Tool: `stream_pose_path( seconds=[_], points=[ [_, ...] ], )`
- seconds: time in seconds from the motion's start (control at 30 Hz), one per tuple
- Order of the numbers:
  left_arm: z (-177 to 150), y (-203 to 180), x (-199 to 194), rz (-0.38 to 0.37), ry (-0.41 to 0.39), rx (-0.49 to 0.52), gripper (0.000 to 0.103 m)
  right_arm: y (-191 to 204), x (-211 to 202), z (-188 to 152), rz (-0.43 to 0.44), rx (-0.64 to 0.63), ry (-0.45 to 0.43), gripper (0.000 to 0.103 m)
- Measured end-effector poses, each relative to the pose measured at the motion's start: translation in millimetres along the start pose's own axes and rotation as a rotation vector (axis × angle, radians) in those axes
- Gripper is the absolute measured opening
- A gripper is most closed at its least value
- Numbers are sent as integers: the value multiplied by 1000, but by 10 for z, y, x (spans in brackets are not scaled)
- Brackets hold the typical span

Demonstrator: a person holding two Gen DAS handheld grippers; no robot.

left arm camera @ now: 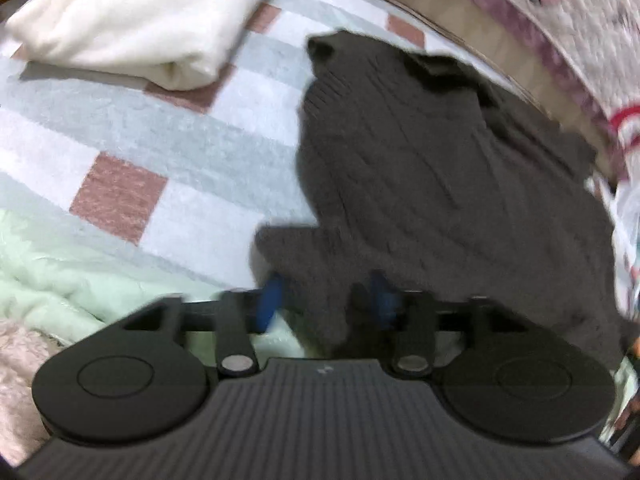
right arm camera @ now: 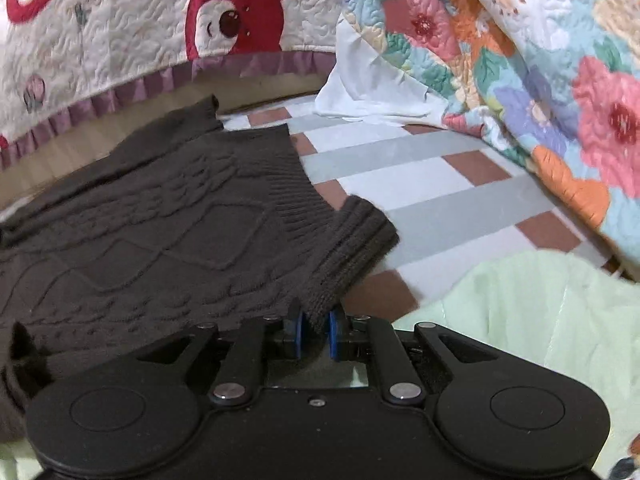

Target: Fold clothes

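Note:
A dark brown cable-knit sweater lies on the checked bed sheet; it also shows in the right wrist view. My left gripper is open, its blue pads set wide apart, with the sweater's near edge between them; the view is blurred. My right gripper is shut on the ribbed cuff of a sleeve, which is folded over the sweater's body.
A folded white cloth lies at the far left. A pale green blanket covers the near side. A bear-print quilt and a floral quilt bound the far side. A wooden bed edge runs behind the sweater.

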State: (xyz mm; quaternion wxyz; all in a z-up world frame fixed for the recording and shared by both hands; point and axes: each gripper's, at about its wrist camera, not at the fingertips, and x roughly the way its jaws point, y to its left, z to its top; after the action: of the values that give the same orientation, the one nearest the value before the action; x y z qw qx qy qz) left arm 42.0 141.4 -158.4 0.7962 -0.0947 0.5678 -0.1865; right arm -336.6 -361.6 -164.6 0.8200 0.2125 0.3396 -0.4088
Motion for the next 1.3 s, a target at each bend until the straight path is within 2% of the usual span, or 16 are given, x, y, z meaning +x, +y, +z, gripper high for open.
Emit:
stream_pose_path(
  seconds=[0.07,0.13,0.17,0.2,0.3,0.43,0.53,0.63,0.67,0.7,0.83,0.93,1.0,1.1,1.23,1.3],
  points=[
    [64,76,-31,-14,-9,-40,54,115,-108,84,-88,-40,15,35],
    [159,138,-56,-26,-38,-68,56,281,-437,195,-199,-88,-65,48],
    [209,144,-59,-35,-58,-63,58,389,-611,274,-168,-124,-133,60],
    [271,140,-53,-47,-78,-53,61,512,-754,361,-100,-162,-180,67],
    [507,77,57,-94,-114,-1,68,1002,-960,624,167,-297,-172,67],
    [801,-42,396,-8,-65,38,70,1899,-1093,733,487,-528,-135,67],
    [953,8,674,8,-21,30,70,2568,-1113,707,609,-706,-117,66],
    [998,67,825,-68,-47,-9,72,3161,-1038,660,682,-842,-102,64],
    [990,47,799,-128,-70,-2,47,3308,-1013,624,706,-866,-92,62],
    [982,26,772,-189,-92,5,12,3435,-986,578,729,-888,-81,54],
    [890,-225,585,-366,-196,104,11,3731,-798,362,789,-846,-1,24],
    [774,-418,609,-388,-144,174,21,3846,-677,180,784,-749,71,21],
    [697,-547,626,-402,-109,220,48,3917,-697,-16,769,-791,86,21],
    [581,-740,651,-423,-57,290,49,4014,-750,-200,728,-887,74,25],
    [556,-565,409,-390,-160,281,64,4044,-863,-276,801,-884,95,31],
    [623,-447,449,-330,-171,235,72,4066,-878,-293,814,-889,86,46]
  ],
)
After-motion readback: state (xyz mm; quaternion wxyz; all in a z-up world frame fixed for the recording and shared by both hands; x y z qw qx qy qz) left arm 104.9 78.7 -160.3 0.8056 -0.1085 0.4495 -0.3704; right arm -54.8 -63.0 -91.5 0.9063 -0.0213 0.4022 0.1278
